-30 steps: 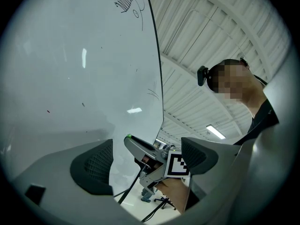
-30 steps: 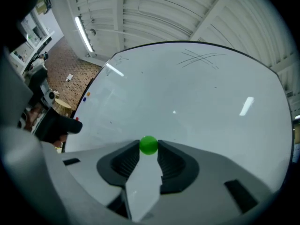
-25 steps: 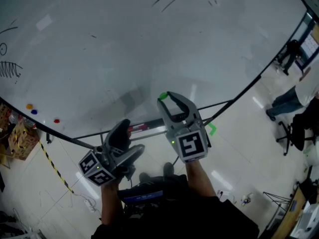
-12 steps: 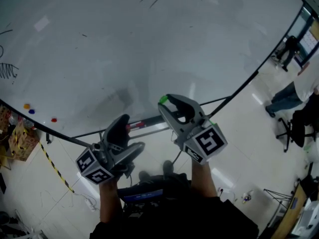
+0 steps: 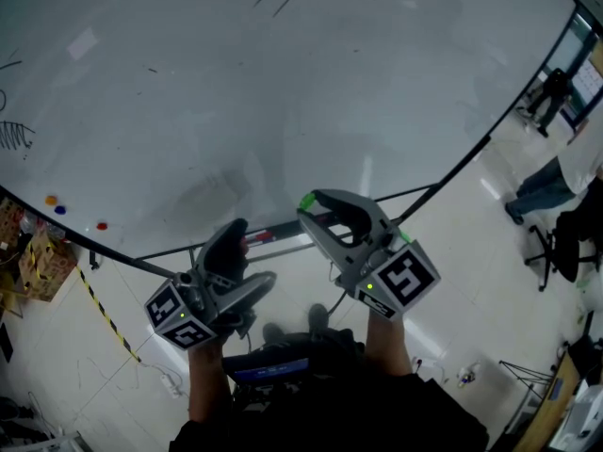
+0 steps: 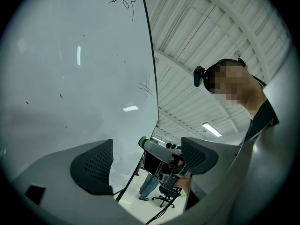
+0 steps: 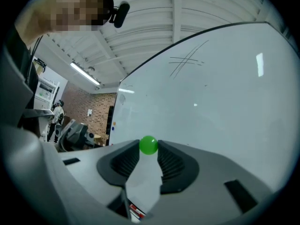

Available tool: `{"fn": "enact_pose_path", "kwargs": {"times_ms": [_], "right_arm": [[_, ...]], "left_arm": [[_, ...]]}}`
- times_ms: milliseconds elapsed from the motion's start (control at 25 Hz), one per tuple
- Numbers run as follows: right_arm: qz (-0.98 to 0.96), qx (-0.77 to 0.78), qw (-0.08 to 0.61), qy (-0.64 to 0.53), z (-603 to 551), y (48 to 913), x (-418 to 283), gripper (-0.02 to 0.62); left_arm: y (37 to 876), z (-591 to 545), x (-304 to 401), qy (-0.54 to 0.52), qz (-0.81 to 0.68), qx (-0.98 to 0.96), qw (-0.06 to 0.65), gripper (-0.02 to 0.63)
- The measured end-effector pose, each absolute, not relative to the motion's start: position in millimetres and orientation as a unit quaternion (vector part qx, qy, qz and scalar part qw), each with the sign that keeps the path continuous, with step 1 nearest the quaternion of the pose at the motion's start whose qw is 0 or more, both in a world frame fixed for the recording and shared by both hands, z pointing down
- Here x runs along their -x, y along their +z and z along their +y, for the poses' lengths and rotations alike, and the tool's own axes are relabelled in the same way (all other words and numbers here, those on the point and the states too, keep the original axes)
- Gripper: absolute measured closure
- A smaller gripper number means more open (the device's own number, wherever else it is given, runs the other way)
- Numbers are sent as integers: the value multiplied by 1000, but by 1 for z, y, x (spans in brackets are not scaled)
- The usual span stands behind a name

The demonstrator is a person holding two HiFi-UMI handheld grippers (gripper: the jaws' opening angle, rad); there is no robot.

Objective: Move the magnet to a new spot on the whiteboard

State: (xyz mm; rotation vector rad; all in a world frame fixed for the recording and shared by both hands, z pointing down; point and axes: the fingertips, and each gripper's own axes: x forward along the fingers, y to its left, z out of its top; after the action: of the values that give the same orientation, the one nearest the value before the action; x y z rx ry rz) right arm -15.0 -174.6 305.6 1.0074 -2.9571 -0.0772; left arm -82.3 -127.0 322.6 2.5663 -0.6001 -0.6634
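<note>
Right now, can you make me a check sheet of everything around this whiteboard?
Surface: white whiteboard, with a few black pen scribbles.
Job's things: small green round magnet, pinched at the jaw tips.
Clutter: orange, blue and red dot magnets near the board's lower left edge.
Grippers: right gripper shut on the green magnet; left gripper open, empty.
Cables: white power strip with its lead on the floor.
Surroundings: black office chair, yellow-black floor tape, a person far off.
</note>
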Motion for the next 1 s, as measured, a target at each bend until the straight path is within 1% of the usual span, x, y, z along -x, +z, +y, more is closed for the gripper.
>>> {"fn": "enact_pose_path", "kwargs": {"times_ms": [280, 520, 1000], "right_arm": [[-963, -267, -21, 3, -159, 303, 3, 445], [-972, -231, -39, 2, -150, 297, -4, 445], [-976, -218, -28, 0, -152, 303, -1, 445]], "left_arm": [[318, -125, 77, -242, -214, -923, 209, 160], [317, -124, 73, -237, -212, -925, 208, 160], [316, -127, 65, -239, -203, -928, 204, 160]]}}
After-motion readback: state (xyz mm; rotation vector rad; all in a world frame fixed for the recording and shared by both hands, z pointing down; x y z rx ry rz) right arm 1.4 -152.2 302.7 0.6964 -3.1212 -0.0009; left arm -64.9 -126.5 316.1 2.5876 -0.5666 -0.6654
